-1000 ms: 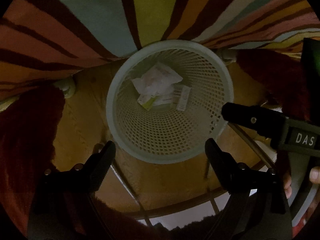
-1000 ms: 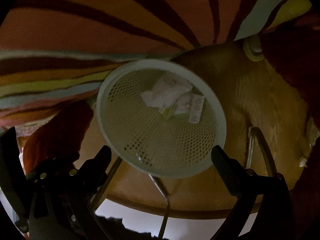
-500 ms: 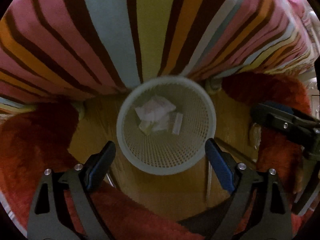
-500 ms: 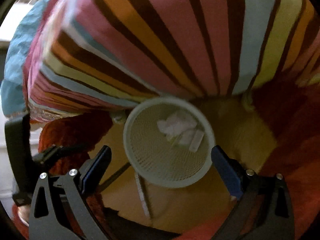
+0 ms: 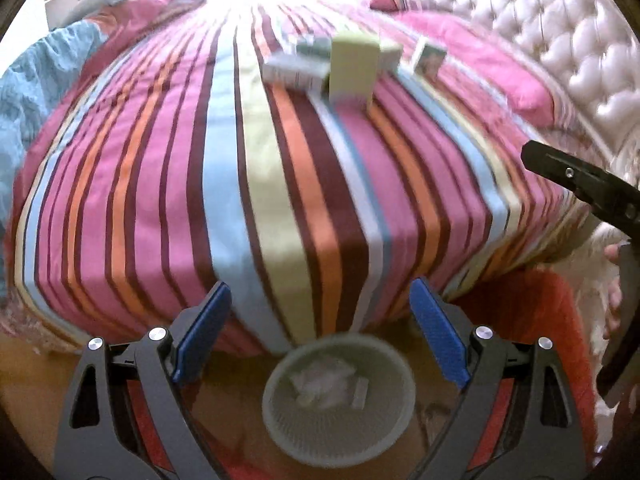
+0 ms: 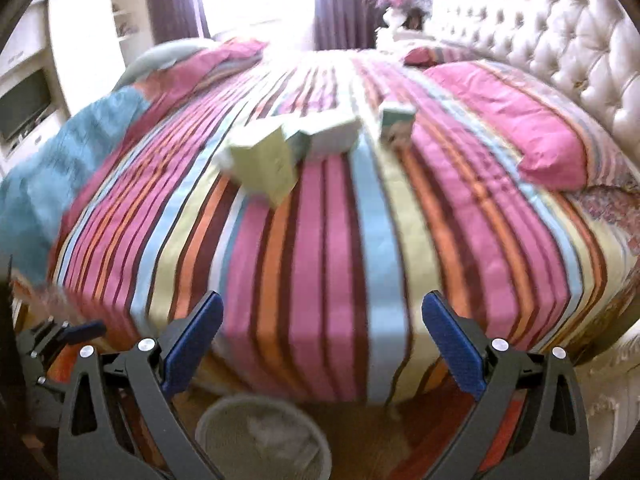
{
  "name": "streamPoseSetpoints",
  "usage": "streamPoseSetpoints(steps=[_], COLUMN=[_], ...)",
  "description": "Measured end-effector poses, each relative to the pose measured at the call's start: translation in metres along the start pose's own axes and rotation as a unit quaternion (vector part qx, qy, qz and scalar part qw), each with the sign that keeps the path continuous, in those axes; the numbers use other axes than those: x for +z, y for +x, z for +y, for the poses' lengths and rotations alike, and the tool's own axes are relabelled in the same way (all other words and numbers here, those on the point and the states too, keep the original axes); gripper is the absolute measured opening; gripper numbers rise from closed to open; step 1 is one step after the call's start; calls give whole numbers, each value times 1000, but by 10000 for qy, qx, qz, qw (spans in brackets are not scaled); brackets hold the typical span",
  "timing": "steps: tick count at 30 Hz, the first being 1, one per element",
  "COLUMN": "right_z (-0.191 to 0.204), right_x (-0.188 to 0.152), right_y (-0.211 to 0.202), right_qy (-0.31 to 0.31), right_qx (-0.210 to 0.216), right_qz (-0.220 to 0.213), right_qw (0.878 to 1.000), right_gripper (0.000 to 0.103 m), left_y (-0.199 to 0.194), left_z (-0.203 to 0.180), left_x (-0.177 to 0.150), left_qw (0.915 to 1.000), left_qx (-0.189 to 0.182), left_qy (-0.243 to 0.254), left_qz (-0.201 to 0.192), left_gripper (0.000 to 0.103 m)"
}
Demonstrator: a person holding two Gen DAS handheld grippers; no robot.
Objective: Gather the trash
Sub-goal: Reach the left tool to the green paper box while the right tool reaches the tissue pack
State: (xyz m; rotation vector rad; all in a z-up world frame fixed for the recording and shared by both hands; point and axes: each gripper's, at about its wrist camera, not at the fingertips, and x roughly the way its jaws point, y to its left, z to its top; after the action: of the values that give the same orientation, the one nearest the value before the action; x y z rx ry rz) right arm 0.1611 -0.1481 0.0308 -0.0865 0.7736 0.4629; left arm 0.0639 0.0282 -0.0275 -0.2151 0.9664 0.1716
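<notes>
Striped bedspread (image 5: pixel 280 168): pink, orange, maroon, pale blue and cream bands run the length of the bed and hang over its near edge.
Left tongs (image 5: pixel 320 332): jaws stand wide apart with nothing between the blue pads (image 5: pixel 202 330); they point down over the bed's edge and the basket.
Right tongs (image 6: pixel 322 344): also spread wide and empty, blue pads (image 6: pixel 452 348) clear of everything; in the left wrist view one black finger of them shows at the right edge.
Wastebasket (image 5: pixel 338 396): pale mesh plastic, round, on the wooden floor (image 5: pixel 36 392) just below the bed's near edge; it sits between the left tongs' fingers in that view.
Trash in basket: crumpled white paper (image 5: pixel 320 386) and a small flat packet (image 5: pixel 360 394) lie at the bottom.
Trash on bed: a cluster of small cartons well up the bedspread; a pale green box (image 5: pixel 354 68) stands upright in front, a white box (image 5: pixel 296 70) lies beside it to the left, and a small picture box (image 5: pixel 430 58) stands to the right. All are blurred.
Red rug (image 5: pixel 532 320): shaggy, on the floor to the right of the basket.
Headboard (image 6: pixel 560 40): cream, button-tufted, at the right.
Pink pillow (image 6: pixel 520 120): lies by the headboard.
Teal blanket (image 6: pixel 60 152): bunched at the bed's left side.
</notes>
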Motion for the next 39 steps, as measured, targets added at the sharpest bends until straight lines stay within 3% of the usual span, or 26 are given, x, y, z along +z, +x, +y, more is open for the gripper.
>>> streamPoseSetpoints(steps=[6, 15, 28, 34, 39], right_z=[-25, -37, -48, -59, -66], right_x=[31, 64, 110, 131, 142], right_y=[13, 48, 110, 141, 164], right_qy=[413, 451, 544, 631, 714], right_qx=[-54, -176, -374, -469, -620], right_qz=[-283, -150, -154, -85, 3], right_qw=[9987, 9987, 9977, 9969, 9955], right_gripper=[96, 96, 96, 96, 96], left_y=[2, 30, 81, 94, 100], left_z=[-11, -17, -25, -24, -27], left_x=[41, 104, 150, 159, 166], left_qw=[9984, 9964, 9972, 9970, 9973], left_qx=[-128, -446, -366, -460, -319], left_qy=[138, -219, -73, -139, 11], left_qz=[-525, -686, -653, -607, -659], left_gripper=[88, 88, 88, 88, 88])
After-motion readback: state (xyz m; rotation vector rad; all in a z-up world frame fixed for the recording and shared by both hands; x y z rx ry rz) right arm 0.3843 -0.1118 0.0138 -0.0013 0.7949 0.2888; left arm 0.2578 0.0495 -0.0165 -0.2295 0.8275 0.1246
